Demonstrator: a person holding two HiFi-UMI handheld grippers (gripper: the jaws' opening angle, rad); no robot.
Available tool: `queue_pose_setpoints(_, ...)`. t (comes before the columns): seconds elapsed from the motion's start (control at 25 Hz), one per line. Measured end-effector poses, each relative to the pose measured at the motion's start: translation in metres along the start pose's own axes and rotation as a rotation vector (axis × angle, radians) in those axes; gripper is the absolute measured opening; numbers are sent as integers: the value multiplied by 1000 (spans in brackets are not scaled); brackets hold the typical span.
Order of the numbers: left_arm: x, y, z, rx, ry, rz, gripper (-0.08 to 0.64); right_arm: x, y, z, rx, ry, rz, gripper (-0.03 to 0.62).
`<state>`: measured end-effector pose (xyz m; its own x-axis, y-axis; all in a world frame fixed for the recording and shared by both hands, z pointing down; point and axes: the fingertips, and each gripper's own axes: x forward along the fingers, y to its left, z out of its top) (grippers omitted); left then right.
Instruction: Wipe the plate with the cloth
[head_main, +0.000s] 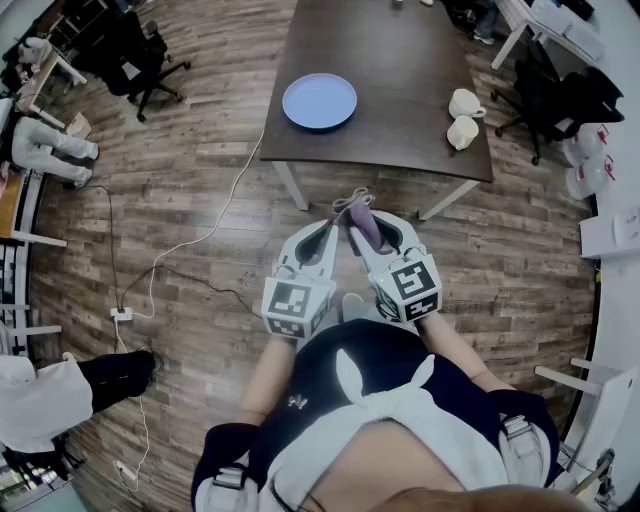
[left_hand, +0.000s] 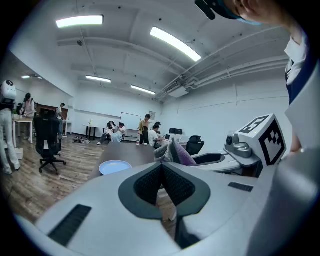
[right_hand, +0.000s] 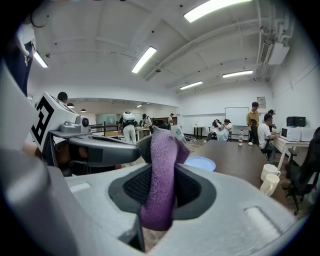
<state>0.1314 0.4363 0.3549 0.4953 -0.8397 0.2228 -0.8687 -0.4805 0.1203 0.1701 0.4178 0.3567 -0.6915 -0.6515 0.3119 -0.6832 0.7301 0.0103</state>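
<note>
Purple cloth (right_hand: 162, 150) is pinched in the right tool (right_hand: 160, 172). The pads clamp it mid-fold, with one end sticking up past the tips and the other hanging below. The left tool (left_hand: 161, 167) is pressed together with nothing in it. Both tools are held close in front of the body, tips side by side, well short of the table (head_main: 400, 110). Task not started, my read: the cloth hasn't reached the plate.

A white cable (head_main: 230, 200) runs across the wood floor off the table's near-left corner.

The blue plate (head_main: 319, 101) lies flat on the table near its left edge, a bit back from the near edge, with nothing on it. Two white cups (head_main: 465, 118) stand at the right edge by the near-right corner, well apart from the plate.

Risks from here:
- The plate is loose and close to the left edge. A wipe stroke pushing left could slide it off unless the left tool opens and holds the rim.
- The grip on the cloth is narrow. Drag against the plate could pull it out of the pads, or the pads could scrape the plate instead of the fabric.
- The free upper end of the cloth may fold under, leaving little contact area.
- The cable is a trip or snag hazard on an approach from the left.
- A wide right-side swing could clip the cups.
</note>
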Motion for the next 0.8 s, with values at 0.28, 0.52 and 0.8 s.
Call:
queue_pose_setpoints(0.28, 13, -13, 6, 9, -3, 19, 6, -8, -21, -5, 10, -28, 13, 111)
queue_pose_setpoints(0.52, 22, -14, 9, 17, -15, 48, 6, -4, -32, -10, 6, -25, 23, 114)
queue_pose_setpoints(0.8, 36, 3, 2, -6, -7, 50, 6, 14, -40, -16, 15, -6, 24, 114)
